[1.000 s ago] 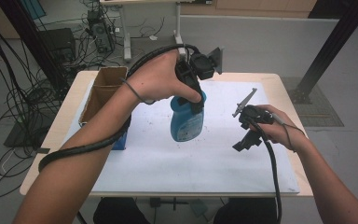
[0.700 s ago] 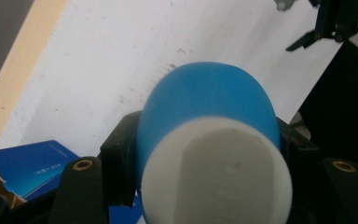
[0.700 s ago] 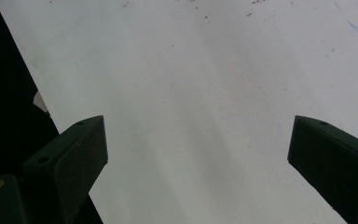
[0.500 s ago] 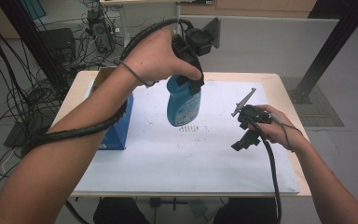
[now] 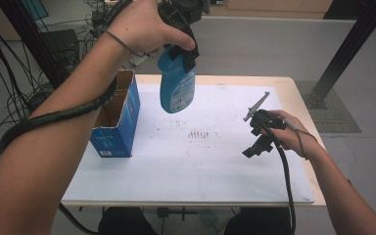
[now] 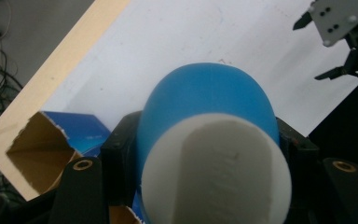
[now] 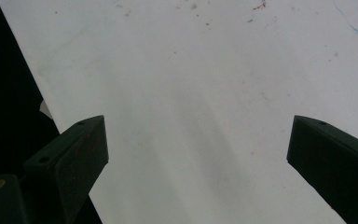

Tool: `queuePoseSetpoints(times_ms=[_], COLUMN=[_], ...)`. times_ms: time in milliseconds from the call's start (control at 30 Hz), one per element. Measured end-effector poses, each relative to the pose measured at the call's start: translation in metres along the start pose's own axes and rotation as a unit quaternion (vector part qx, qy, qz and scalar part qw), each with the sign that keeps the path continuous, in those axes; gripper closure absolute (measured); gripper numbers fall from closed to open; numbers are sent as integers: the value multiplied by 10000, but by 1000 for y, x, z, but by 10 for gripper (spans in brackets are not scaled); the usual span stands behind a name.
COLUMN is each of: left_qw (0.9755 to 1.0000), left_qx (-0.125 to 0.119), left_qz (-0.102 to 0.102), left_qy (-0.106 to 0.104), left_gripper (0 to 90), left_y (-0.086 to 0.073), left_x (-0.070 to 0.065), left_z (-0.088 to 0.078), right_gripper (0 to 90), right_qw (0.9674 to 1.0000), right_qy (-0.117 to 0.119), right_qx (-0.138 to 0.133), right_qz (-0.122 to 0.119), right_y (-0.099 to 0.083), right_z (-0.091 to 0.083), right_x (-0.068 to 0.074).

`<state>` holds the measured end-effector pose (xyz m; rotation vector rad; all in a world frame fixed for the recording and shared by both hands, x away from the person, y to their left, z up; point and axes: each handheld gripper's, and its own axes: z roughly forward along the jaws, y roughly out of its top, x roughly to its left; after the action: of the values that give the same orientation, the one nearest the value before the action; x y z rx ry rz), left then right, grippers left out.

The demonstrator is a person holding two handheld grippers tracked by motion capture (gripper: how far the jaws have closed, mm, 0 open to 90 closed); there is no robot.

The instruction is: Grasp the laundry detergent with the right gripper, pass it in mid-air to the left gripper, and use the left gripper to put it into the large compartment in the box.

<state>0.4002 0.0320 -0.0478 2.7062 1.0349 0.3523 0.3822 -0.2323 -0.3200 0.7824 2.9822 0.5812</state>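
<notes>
My left gripper (image 5: 182, 53) is shut on the top of a blue bottle (image 5: 176, 84) and holds it in the air above the far part of the table. In the left gripper view the blue bottle (image 6: 205, 93) with its white top (image 6: 219, 172) sits clamped between the black jaws of the left gripper (image 6: 205, 149). My right gripper (image 5: 253, 148) hovers low over the right side of the white sheet, open, with nothing between its jaws. The right gripper view has the right gripper (image 7: 196, 144) spread wide over bare white sheet. The right gripper (image 6: 345, 42) also appears far off.
An open blue cardboard box (image 5: 115, 122) stands at the table's left edge, also seen as the box (image 6: 51, 140) below the bottle. A white sheet (image 5: 200, 166) with small dark marks covers the wooden table. Cables and a black post surround the table.
The left hand has lifted the blue bottle up off the table, toward the far side. The box at the left is now fully exposed. The right hand has stayed still.
</notes>
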Motion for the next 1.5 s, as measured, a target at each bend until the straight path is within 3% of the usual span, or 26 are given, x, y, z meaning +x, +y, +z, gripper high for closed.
queuePoseSetpoints(times_ms=[200, 333, 500, 600, 667, 833, 867, 900, 933, 1033, 1067, 1267, 1500], left_qw=[9989, 9960, 9917, 9869, 9824, 9747, 9706, 9694, 9663, 9610, 9582, 9499, 9454], left_qx=[-9, -15, 32, 28, 71, 196, 212, 235, 270, 315, 287, 278, 299], left_qz=[-468, -895, -1274, -1600, -1852, -2195, -2361, -2404, -2514, -2689, -2788, -3050, -3187], left_qy=[-21, 44, 190, 198, 249, 376, 407, 432, 483, 558, 579, 622, 621], left_gripper=[377, 377, 377, 377, 377, 377, 377, 377, 377, 377, 377, 377, 377], left_y=[-4, -12, -23, -34, -43, -59, -64, -67, -72, -79, -81, -93, -101], left_x=[26, 48, 73, 90, 103, 124, 128, 132, 137, 145, 147, 158, 163], left_z=[-8, -14, -21, -21, -19, -16, -15, -15, -15, -15, -15, -16, -6], right_gripper=[47, 50, 49, 49, 49, 49, 51, 53, 53, 53, 53, 51, 51], right_qw=[10000, 10000, 10000, 9999, 9999, 9999, 9999, 9999, 9999, 10000, 9999, 9999, 9999], right_qy=[-7, 8, -11, -31, -50, -35, -32, -28, -33, -36, -38, -34, -61], right_qx=[-20, -53, -61, -65, -71, -52, -65, -60, -56, -51, -57, -77, -72], right_qz=[41, 22, 67, 100, 98, 86, 84, 82, 82, 75, 85, 70, 73], right_y=[0, -2, -4, -4, -4, -3, -3, -2, -2, -1, -1, 0, 0], right_z=[-1, -2, -3, -3, -2, 0, 0, 0, 0, 1, 1, 2, 2], right_x=[1, 1, -1, -1, -1, -1, -1, -1, -1, -1, -2, -2, -1])
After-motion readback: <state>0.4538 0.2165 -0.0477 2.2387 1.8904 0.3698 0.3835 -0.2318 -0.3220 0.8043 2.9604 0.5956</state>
